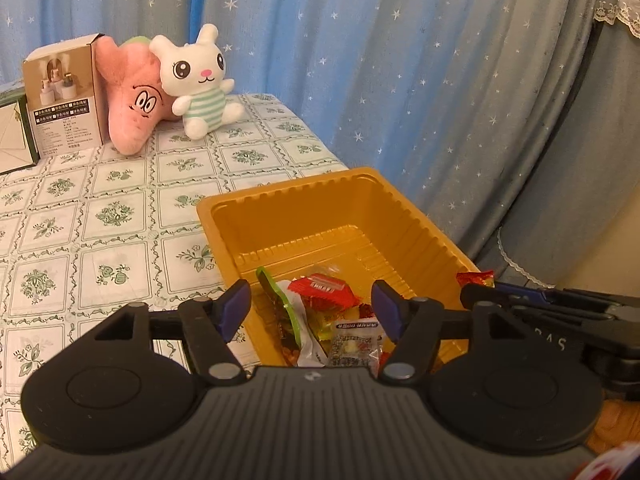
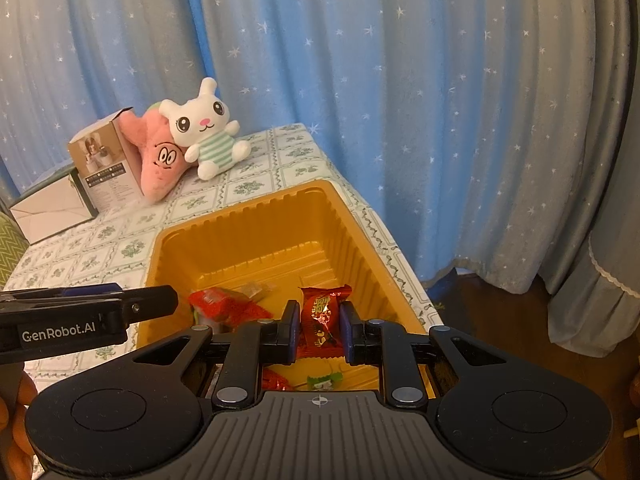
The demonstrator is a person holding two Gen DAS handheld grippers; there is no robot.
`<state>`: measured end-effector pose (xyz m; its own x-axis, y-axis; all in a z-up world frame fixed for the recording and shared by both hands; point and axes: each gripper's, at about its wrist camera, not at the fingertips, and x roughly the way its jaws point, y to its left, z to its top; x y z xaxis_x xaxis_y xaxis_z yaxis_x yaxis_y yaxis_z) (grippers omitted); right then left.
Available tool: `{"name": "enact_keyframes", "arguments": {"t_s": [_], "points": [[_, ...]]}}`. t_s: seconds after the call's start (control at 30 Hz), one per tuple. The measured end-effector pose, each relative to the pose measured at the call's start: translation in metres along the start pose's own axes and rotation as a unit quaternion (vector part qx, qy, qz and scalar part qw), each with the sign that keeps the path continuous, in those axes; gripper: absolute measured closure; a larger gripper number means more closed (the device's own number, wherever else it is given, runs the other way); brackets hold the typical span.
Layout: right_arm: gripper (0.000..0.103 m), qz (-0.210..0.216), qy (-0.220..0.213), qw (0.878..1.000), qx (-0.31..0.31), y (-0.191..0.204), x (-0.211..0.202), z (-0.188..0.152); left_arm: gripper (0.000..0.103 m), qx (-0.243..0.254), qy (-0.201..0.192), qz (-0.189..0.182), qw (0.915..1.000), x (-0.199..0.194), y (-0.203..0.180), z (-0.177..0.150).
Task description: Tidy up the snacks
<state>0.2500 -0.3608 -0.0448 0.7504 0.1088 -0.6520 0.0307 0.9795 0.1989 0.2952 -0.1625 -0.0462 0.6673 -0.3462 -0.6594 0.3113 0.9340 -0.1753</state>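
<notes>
An orange plastic tray sits at the table's right edge and holds several snack packets. My left gripper is open and empty above the tray's near end; it also shows at the left of the right wrist view. My right gripper is shut on a red snack packet and holds it over the tray's near right part. It enters the left wrist view from the right, with the red packet's tip showing.
A white rabbit plush, a pink star plush and cardboard boxes stand at the table's far end. A floral tablecloth covers the table. Blue starred curtains hang behind and to the right.
</notes>
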Motion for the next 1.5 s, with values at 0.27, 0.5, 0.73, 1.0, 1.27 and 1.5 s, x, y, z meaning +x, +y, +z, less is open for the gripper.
{"name": "enact_keyframes", "arguments": {"t_s": [0.27,0.5,0.73,1.0,1.27,1.5], "points": [[0.081,0.008,-0.006,1.000,0.004,0.004,-0.001,0.007,0.029,-0.002,-0.006,-0.005,1.0000,-0.005,0.001,0.000],[0.039,0.047,-0.013,0.997,0.053,-0.006,-0.003,0.014,0.015,-0.005,-0.018,0.011,0.9998,-0.014,0.009,-0.004],[0.035,0.038,-0.028,0.996,0.076,-0.015,-0.025,0.010,0.006,-0.021,-0.026,0.027,0.9991,-0.036,0.021,-0.013],[0.035,0.027,-0.021,0.995,0.091,-0.017,-0.057,-0.001,0.000,-0.016,-0.032,0.037,0.9987,-0.070,0.019,-0.021],[0.034,0.016,-0.009,0.996,0.082,-0.006,-0.091,-0.006,0.000,-0.014,-0.033,0.059,0.9976,-0.108,0.014,-0.031],[0.015,0.012,-0.012,0.997,0.077,0.009,-0.123,-0.014,0.000,-0.024,-0.037,0.064,0.9970,-0.143,0.013,-0.041]]}}
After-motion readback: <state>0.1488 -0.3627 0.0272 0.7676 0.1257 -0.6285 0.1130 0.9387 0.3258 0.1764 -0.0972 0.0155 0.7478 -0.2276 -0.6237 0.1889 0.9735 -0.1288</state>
